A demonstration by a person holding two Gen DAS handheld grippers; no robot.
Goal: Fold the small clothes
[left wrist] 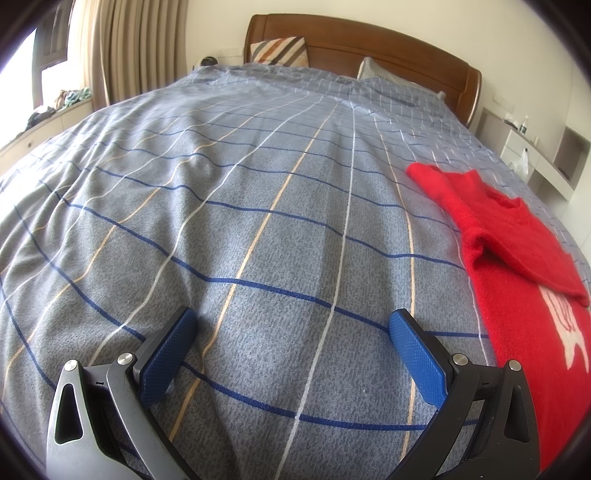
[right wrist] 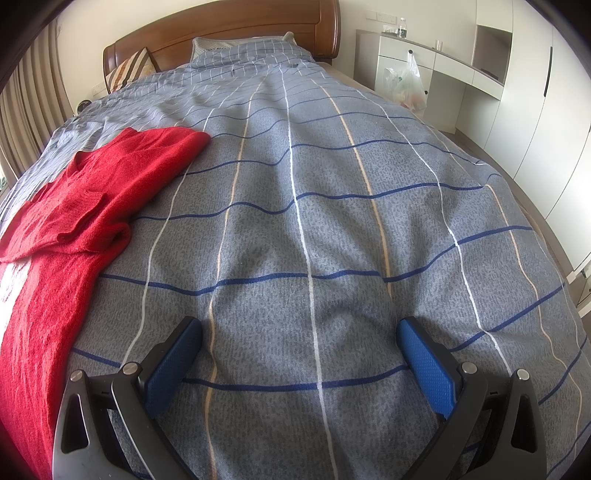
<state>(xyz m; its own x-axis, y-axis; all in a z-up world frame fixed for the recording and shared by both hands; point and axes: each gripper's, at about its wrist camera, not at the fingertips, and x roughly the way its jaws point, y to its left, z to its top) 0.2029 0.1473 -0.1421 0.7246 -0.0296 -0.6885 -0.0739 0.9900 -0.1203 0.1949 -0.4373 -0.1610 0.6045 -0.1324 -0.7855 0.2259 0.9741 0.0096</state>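
Observation:
A small red knit sweater [left wrist: 517,258] with a white motif lies flat on the bed at the right edge of the left wrist view, one sleeve folded across its chest. The same sweater [right wrist: 74,206] fills the left side of the right wrist view. My left gripper [left wrist: 291,325] hovers open over bare cover, left of the sweater, with nothing between its blue pads [left wrist: 417,354]. My right gripper [right wrist: 299,332] is also open and empty, over the cover to the right of the sweater. The sweater lies between the two grippers.
A grey-blue checked bed cover [left wrist: 258,184] spreads under everything. Pillows [left wrist: 280,50] lean on a wooden headboard [right wrist: 229,33]. Curtains [left wrist: 122,48] and a window ledge stand on the left. White desk and cabinets [right wrist: 480,74] with a plastic bag [right wrist: 408,86] stand on the right.

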